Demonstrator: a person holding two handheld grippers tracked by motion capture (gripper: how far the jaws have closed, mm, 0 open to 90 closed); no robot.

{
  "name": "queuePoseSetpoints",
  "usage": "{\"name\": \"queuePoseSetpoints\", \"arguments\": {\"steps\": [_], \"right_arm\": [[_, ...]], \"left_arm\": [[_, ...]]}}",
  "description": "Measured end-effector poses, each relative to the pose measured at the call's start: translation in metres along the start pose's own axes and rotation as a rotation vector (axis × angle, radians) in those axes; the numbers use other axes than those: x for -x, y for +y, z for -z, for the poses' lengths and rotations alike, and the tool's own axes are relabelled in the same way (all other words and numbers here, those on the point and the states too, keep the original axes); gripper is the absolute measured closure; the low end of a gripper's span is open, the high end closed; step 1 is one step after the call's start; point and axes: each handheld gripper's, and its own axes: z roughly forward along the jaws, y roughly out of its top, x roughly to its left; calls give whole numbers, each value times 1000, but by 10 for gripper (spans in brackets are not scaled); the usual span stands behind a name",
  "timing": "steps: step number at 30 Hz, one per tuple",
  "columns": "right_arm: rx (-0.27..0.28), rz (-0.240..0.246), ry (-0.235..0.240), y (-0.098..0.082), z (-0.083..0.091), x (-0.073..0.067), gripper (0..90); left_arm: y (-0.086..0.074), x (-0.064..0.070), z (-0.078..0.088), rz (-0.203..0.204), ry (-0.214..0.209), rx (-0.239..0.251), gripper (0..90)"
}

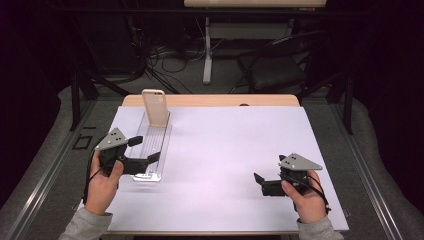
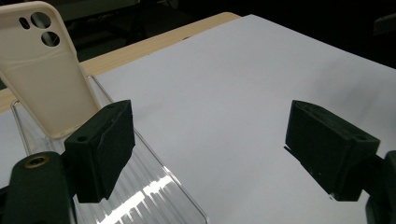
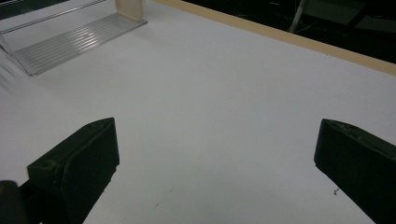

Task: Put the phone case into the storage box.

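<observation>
At far left on the white worktop [image 1: 225, 150], a cream phone case [image 1: 155, 107] stands upright in a clear ribbed plastic rack [image 1: 152, 145], left hand-held gripper [image 1: 145, 150] beside it, right hand-held gripper [image 1: 260, 182] well apart, both with jaws apart and empty.

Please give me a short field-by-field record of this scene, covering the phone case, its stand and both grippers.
phone case: cream, upright at the far end of the stand
stand: clear ridged plastic, lying on the white sheet
left gripper: jaws open, over the stand's near end, nothing between them
right gripper: jaws open, low over bare sheet, holding nothing
table: wooden edge showing beyond the sheet
</observation>
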Motion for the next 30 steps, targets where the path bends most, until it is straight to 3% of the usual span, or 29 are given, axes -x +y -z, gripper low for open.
{"name": "queuePoseSetpoints", "arguments": {"steps": [10, 30], "right_arm": [[-8, -3, 11, -7, -2, -6, 0], [-24, 1, 43, -24, -10, -16, 0]], "left_arm": [[-16, 14, 1, -39, 6, -15, 160], [-47, 17, -4, -27, -45, 14, 160]]}}
